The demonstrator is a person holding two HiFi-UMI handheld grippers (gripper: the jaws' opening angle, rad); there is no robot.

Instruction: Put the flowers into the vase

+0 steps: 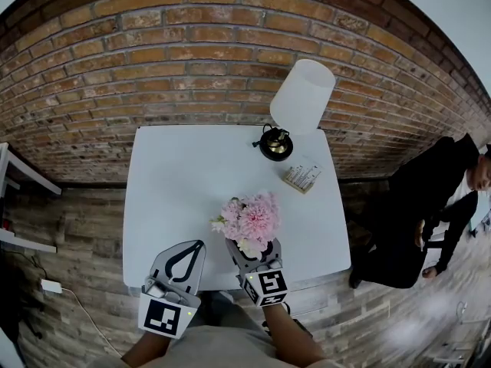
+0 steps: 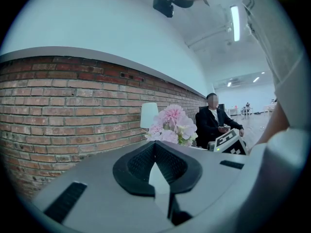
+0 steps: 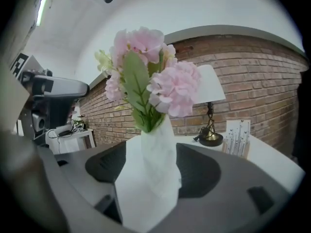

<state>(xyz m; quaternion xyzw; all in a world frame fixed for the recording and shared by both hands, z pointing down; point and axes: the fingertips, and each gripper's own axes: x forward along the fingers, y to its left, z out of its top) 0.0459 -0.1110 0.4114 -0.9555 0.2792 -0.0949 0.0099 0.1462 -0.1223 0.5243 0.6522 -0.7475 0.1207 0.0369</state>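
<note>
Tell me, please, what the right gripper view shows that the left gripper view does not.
Only the right gripper view shows the white vase between its own tongs, the lamp's dark base and the card holder. Only the left gripper view shows a seated person in dark clothes. Both show the pink flowers, the white lampshade and the brick wall.
</note>
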